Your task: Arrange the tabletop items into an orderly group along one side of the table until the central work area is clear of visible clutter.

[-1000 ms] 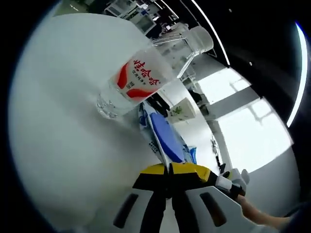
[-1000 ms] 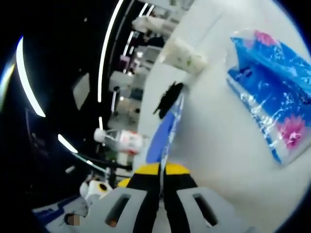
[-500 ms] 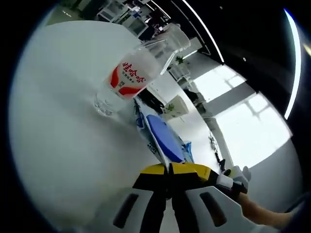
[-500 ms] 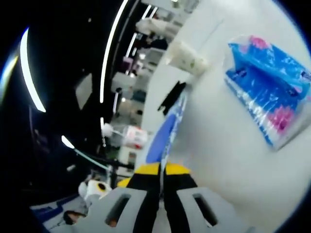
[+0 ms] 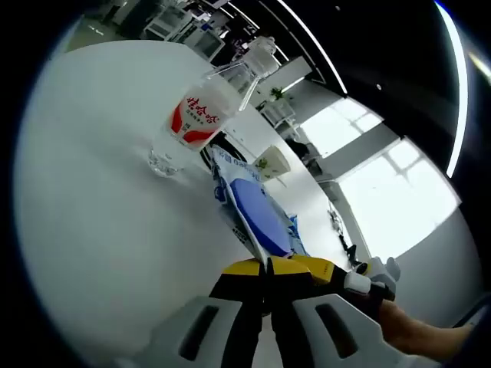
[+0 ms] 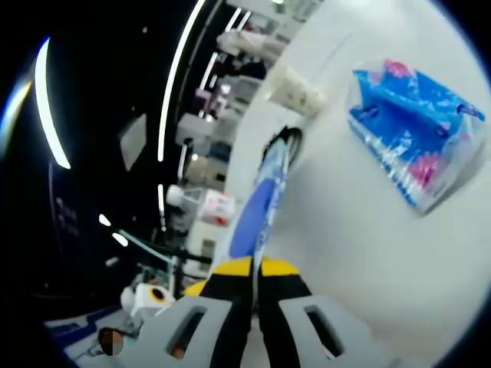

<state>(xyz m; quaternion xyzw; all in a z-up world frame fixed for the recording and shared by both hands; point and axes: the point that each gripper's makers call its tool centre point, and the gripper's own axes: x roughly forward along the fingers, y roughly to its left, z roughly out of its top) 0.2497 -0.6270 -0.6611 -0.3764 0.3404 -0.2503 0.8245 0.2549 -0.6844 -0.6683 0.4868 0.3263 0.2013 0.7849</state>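
Observation:
A thin blue and white packet (image 5: 257, 208) stands out from my left gripper (image 5: 267, 268), which is shut on its near edge above the white table (image 5: 92, 192). In the right gripper view the same packet (image 6: 257, 211) shows edge-on, with my right gripper (image 6: 255, 268) shut on it too. The right gripper (image 5: 370, 277), with a hand behind it, sits just to the right in the left gripper view. A clear water bottle (image 5: 196, 115) with a red label stands beyond the packet's far end.
A paper cup (image 5: 270, 162) stands behind the packet, also visible as the paper cup (image 6: 299, 92). A blue tissue pack (image 6: 410, 142) lies on the table to the right. A small black object (image 6: 278, 143) rests near the packet's far end. The bottle (image 6: 213, 207) shows at left.
Both views have swung slightly, so the bottle looks smaller and farther. The packet now shows more of its flat face in the left gripper view. Both grippers keep hold of it.

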